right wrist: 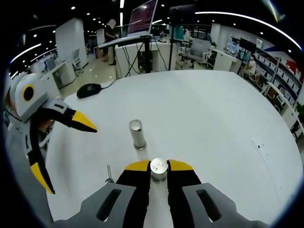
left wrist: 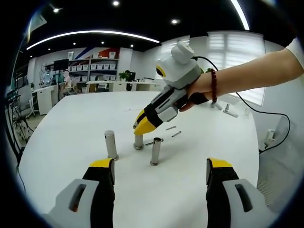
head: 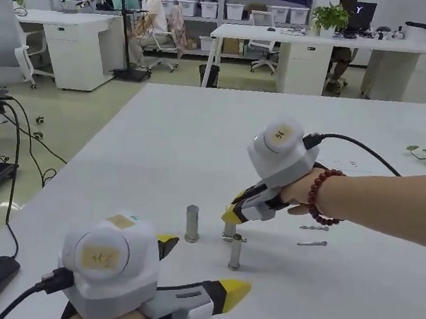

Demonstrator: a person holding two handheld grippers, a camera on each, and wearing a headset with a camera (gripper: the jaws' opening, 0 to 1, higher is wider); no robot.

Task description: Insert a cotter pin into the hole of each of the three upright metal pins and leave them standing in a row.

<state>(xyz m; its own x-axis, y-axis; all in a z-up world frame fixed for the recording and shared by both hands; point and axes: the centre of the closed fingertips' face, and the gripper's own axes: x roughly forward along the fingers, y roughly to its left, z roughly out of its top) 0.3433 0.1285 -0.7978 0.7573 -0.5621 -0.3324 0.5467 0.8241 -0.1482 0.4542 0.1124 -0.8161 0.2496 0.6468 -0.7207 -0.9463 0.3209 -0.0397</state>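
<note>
Head view: my left gripper (head: 202, 267) sits at bottom left, jaws spread, nothing between them. My right gripper (head: 232, 215) comes in from the right at frame centre, yellow tips pinched on the top of the clamped pin (head: 229, 232). The bare pin (head: 192, 224) stands just left of it. The third pin (head: 235, 252) stands just below it, with a fitted cotter pin (head: 238, 238) through its top. All three are upright on the white table (head: 163, 147). Two loose cotter pins (head: 313, 235) lie flat to the right, under my wrist.

Left gripper view: my own jaws rise wide apart at the bottom, gripping nothing. The right gripper (left wrist: 144, 126) reaches down from upper right onto the clamped pin (left wrist: 138, 142). The bare pin (left wrist: 110, 144) is to its left, the third pin (left wrist: 156, 151) to its lower right with the fitted cotter pin (left wrist: 150, 142) sticking out sideways. The loose cotter pins (left wrist: 173, 131) lie behind them.

Right gripper view: my jaws are closed on the clamped pin (right wrist: 158, 170) at bottom centre. The bare pin (right wrist: 136, 134) stands just above it in frame. The left gripper (right wrist: 64, 152) is at the left edge, jaws open.
</note>
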